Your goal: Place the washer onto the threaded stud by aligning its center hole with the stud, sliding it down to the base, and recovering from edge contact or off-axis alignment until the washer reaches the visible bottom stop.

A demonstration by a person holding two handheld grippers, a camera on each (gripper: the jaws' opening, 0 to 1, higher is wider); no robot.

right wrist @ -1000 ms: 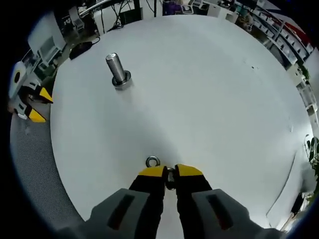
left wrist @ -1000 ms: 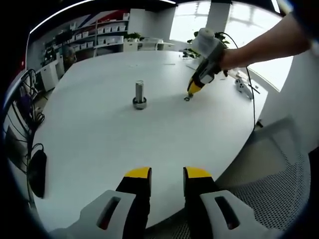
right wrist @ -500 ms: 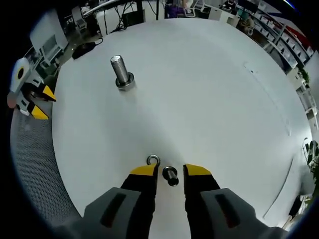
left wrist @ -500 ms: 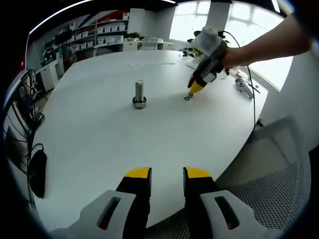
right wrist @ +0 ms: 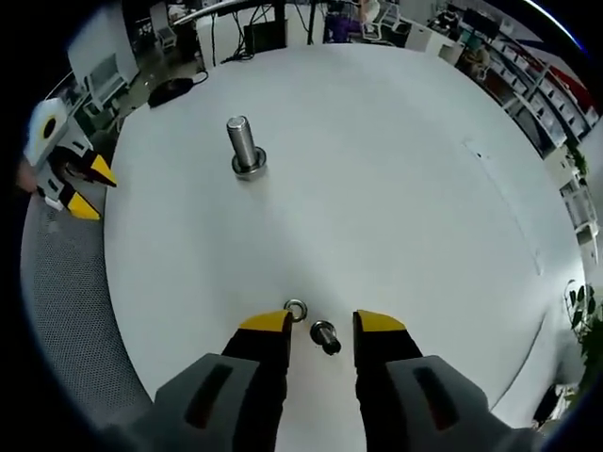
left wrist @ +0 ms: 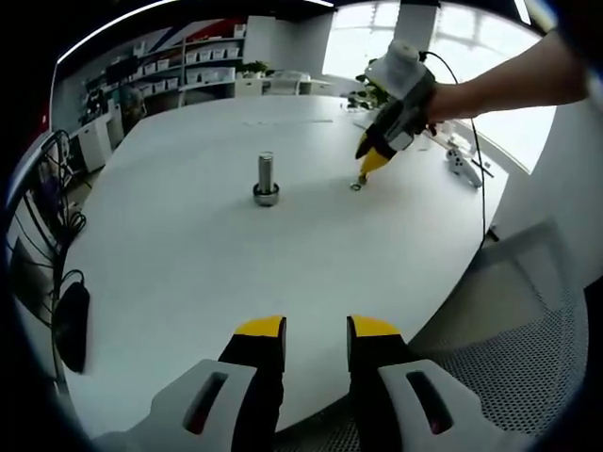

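Note:
On the round white table (left wrist: pixel 217 273) a threaded metal stud (left wrist: pixel 266 175) stands upright on its wide base. To its right a small washer (left wrist: pixel 356 186) lies flat, just under the yellow tips of my right gripper (left wrist: pixel 369 162), which a hand holds above it. In the right gripper view the washer (right wrist: pixel 296 309) lies by the left fingertip, and a short dark bolt (right wrist: pixel 325 336) lies between the jaws of the open right gripper (right wrist: pixel 322 325). The stud (right wrist: pixel 244 147) is far ahead. My left gripper (left wrist: pixel 316 331) is open with nothing in it, near the table's edge.
A black mouse (left wrist: pixel 71 325) and cables lie at the table's left edge. A mesh chair (left wrist: pixel 513 325) stands off the right edge. A white device (left wrist: pixel 462 168) with a cable lies behind the right gripper. The left gripper (right wrist: pixel 77 184) shows beside the table.
My right gripper, shut on the short dark bolt a second ago, has opened and let it go on the table, then drawn back a little. The left gripper has held still.

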